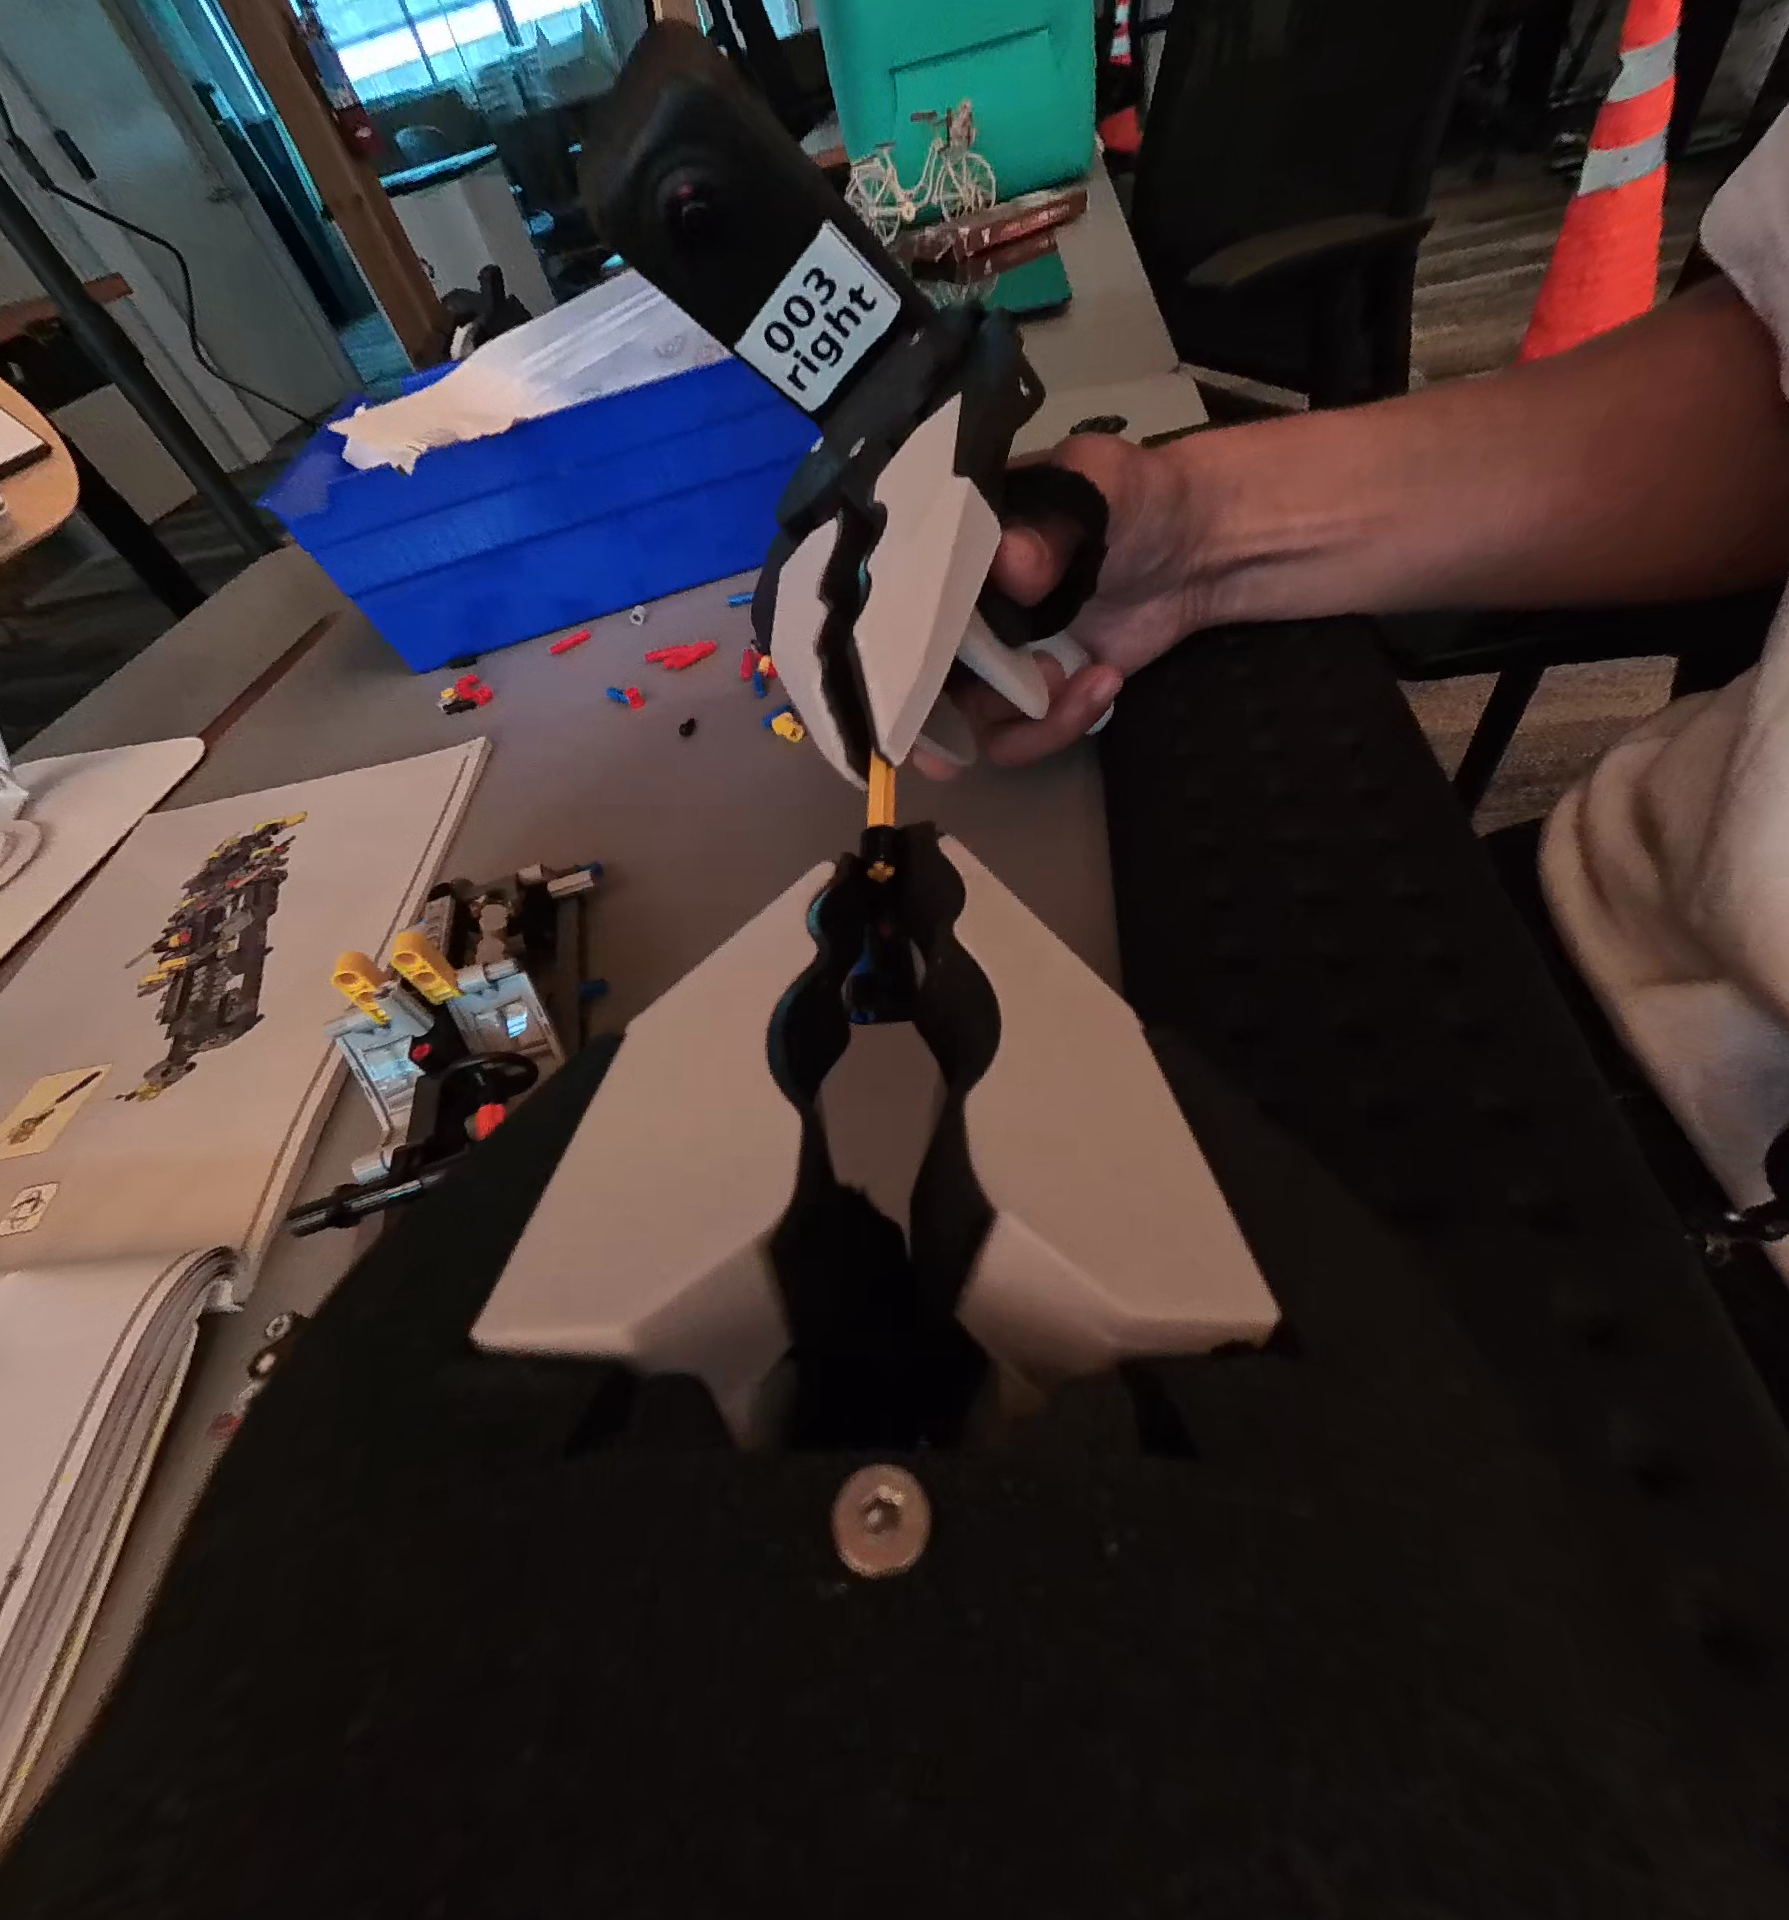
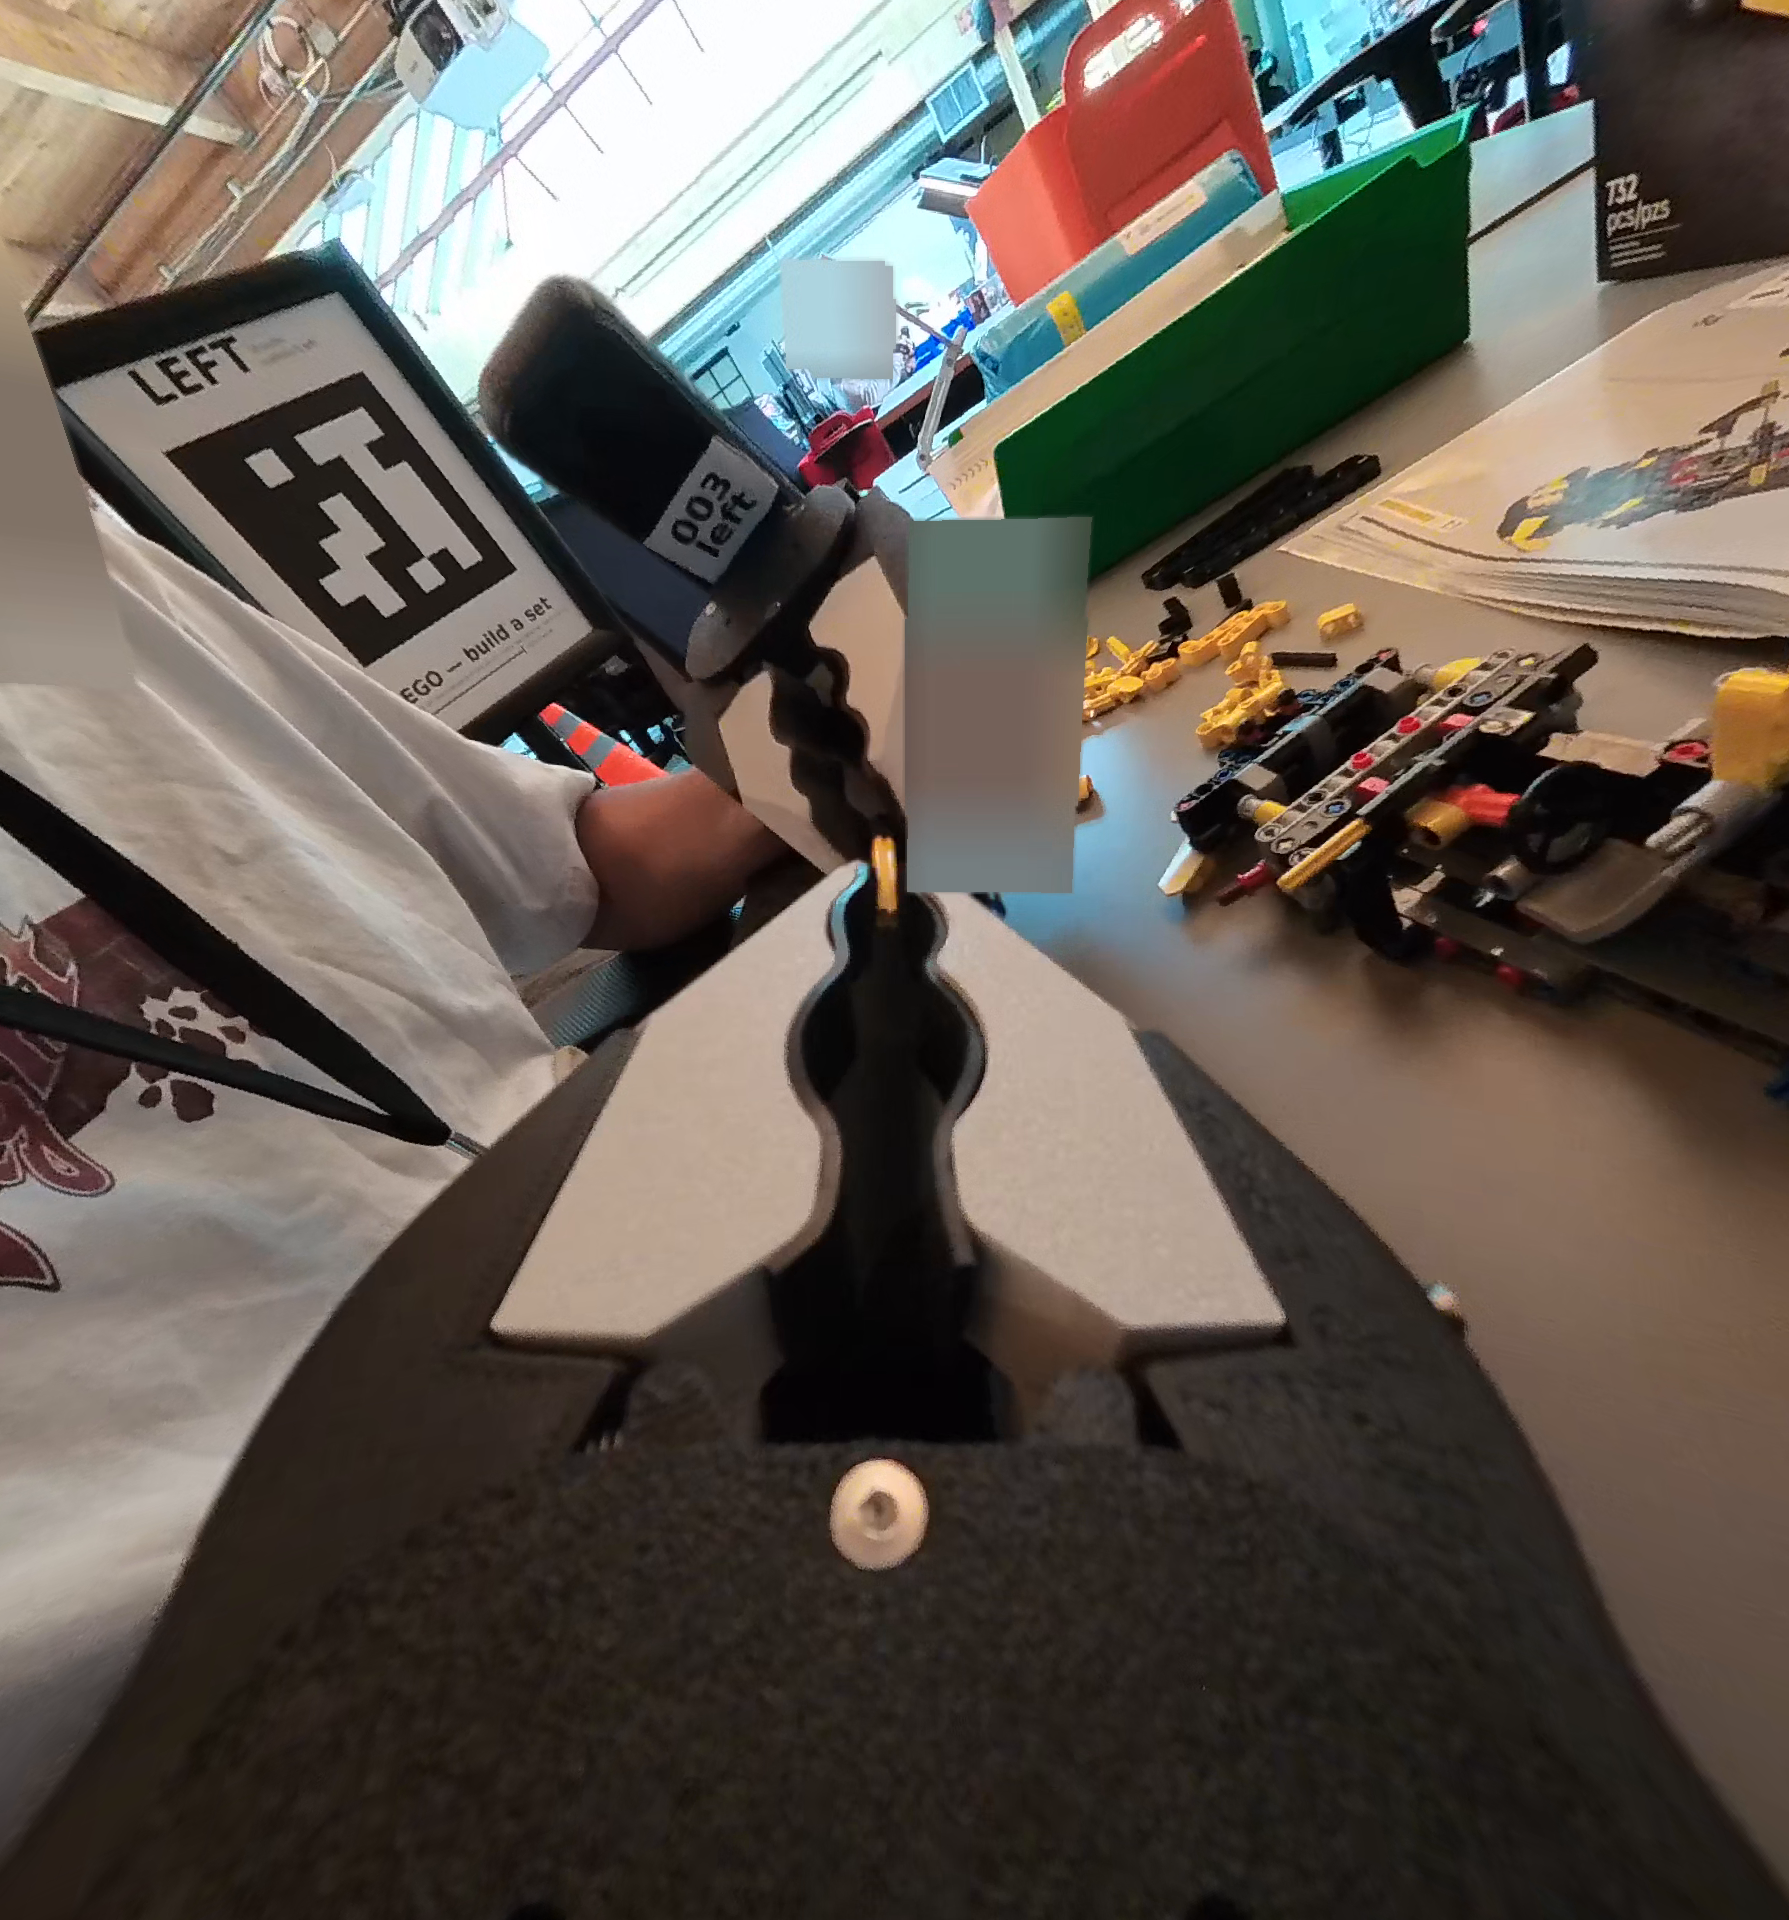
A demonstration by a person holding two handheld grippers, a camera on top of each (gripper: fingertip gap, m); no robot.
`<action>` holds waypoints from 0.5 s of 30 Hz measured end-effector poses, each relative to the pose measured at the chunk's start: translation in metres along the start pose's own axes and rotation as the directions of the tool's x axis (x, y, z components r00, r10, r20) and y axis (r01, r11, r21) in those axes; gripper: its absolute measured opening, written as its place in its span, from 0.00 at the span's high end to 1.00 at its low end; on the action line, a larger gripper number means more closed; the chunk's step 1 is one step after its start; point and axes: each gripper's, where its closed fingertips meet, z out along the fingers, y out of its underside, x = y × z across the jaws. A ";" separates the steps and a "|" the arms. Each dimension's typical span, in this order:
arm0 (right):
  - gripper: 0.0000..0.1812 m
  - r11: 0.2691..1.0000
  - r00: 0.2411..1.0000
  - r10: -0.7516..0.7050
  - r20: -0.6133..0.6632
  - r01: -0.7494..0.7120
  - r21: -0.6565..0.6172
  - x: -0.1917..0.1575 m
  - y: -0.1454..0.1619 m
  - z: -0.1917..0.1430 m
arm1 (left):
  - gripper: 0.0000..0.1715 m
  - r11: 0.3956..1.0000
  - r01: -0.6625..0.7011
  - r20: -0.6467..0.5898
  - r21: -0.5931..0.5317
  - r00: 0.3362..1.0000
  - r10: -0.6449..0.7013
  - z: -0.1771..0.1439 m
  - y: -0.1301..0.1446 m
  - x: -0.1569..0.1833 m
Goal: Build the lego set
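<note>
Meeting tip-to-tip — left claw, right claw gripping yellow axle.

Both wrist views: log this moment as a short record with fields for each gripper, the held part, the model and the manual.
left gripper: shut on small black piece with blue bit
right gripper: shut on yellow axle
held part: axle spans both gripper tips, in the air above the table
model: partly built, on table, untouched
manual: open, beside model
loose pieces: scattered by blue bin
</note>
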 end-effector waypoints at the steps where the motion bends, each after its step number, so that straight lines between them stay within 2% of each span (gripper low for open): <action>1: 0.98 1.000 1.000 -0.006 0.008 0.006 0.006 -0.002 -0.001 0.000 | 0.97 1.000 0.005 -0.002 0.012 1.000 -0.005 -0.001 -0.002 0.000; 15: 0.98 0.999 0.999 -0.005 0.032 0.004 0.044 -0.007 -0.007 0.000 | 0.97 0.998 0.005 0.029 0.059 1.000 -0.007 -0.002 -0.011 -0.002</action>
